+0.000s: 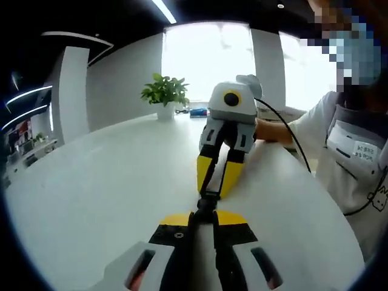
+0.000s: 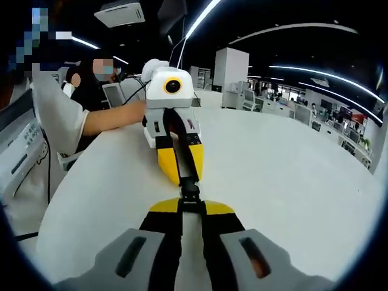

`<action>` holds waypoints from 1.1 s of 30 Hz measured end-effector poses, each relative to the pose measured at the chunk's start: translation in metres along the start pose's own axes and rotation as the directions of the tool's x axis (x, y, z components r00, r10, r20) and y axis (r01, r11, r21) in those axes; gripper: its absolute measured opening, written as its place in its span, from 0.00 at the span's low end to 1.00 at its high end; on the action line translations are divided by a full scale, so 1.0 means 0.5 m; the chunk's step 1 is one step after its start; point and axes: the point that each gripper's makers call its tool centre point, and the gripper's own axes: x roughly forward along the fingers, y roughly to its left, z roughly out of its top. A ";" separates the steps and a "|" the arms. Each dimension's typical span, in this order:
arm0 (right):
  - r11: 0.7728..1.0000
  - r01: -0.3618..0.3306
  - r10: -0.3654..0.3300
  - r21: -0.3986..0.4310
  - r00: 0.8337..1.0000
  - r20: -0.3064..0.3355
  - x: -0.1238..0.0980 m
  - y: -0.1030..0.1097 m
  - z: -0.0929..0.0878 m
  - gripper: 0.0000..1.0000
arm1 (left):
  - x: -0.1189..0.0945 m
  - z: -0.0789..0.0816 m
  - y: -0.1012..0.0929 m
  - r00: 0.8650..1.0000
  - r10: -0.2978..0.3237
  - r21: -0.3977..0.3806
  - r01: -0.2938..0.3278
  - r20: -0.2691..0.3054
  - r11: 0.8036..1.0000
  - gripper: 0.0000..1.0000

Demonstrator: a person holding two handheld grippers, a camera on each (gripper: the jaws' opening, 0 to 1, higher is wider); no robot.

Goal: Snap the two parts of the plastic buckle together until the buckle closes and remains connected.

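The two tools face each other nose to nose over the white tabletop [image 1: 91,188], with the black buckle [image 1: 206,203] stretched between them. In the left gripper view, the left tool [image 1: 204,219] is clenched on the near buckle end, and the right tool [image 1: 217,182] grips the far end with its yellow tips closed. In the right gripper view, the right tool [image 2: 191,209] pinches the buckle [image 2: 189,189], whose strap [image 2: 182,151] runs up into the left tool [image 2: 180,173]. A plant [image 1: 165,94] stands far back on the tabletop.
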 end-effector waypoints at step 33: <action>0.984 -0.173 0.175 -0.047 0.984 0.037 -0.007 0.039 0.003 0.09 | 0.007 -0.001 -0.050 0.993 -0.121 0.044 0.121 -0.010 0.992 0.09</action>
